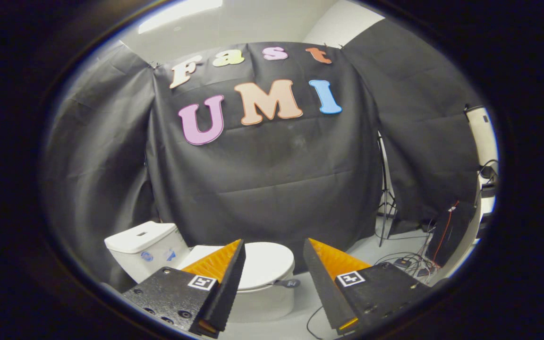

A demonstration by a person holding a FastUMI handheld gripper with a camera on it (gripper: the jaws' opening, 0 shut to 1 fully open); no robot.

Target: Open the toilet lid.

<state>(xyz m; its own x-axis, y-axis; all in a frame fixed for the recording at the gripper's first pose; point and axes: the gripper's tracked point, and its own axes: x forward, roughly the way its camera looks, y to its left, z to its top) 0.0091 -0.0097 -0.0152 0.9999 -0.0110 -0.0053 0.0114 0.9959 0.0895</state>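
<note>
Beyond the tool (274,250), spread wide, toilet lid (265,264) lies closed.

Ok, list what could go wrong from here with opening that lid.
1. The claw is open and well short of the closed toilet lid, so the approach could miss the lid's front edge.
2. A small tab sticks out at the rim; the fingers may slip off it.
3. Cables on the floor could snag.
</note>
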